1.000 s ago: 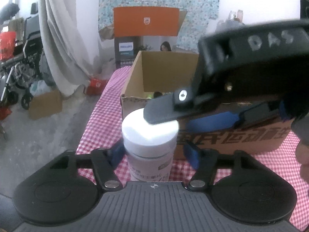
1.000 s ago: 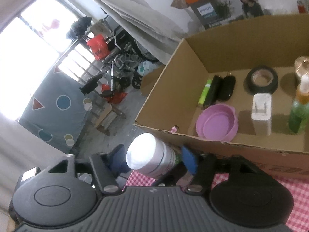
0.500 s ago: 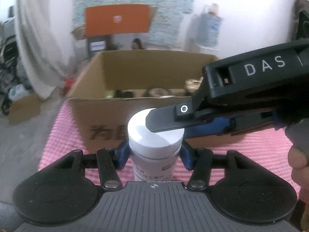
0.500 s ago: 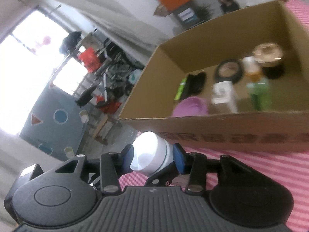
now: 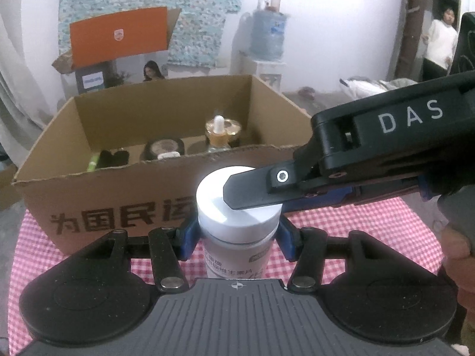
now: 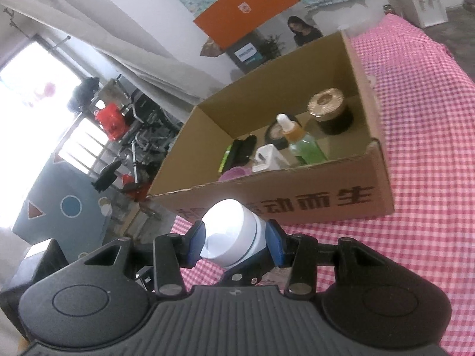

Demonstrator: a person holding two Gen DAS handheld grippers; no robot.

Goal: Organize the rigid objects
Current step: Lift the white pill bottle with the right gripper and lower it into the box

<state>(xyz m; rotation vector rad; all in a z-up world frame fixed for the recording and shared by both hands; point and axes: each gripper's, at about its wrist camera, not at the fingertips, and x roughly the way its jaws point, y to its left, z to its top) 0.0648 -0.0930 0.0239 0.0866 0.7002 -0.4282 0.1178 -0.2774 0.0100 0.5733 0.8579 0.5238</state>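
Left wrist view, item one: white-lidded supplement jar [image 5: 239,207], upright, printed label facing me, held above the red-and-white checked tablecloth [image 5: 356,216] just in front of the cardboard box [image 5: 118,201].

Grip, left: my left gripper [image 5: 237,234] is clenched on the jar's body just under the lid, blue pads pressed to either side.

Grip, right: my right gripper [image 6: 236,238] is clamped across the lid, a blue pad on each flank; in the left wrist view its black finger [image 5: 255,190] lies over the lid top. Both tongs hold the same jar, so I judge this a two-handed step: either a handover or steadying before the drop.

Box contents, seen in the right wrist view: a dropper bottle of green liquid [image 6: 299,142], a dark jar with a gold lid [image 6: 329,109], a white plug adapter [image 6: 267,158], a roll of dark tape [image 6: 274,132] partly hidden behind the bottle, a black case beside a green stick [image 6: 242,152], and a purple dish [image 6: 234,173] showing only at the rim. Free floor looks to lie along the near wall and the left half.

Step in hand: getting the jar to the box; it is not yet over the rim.

Next move calls for one gripper to let go, then a lift over the near wall and a descent into a bare patch, clear of the dropper bottle, which looks easy to topple.
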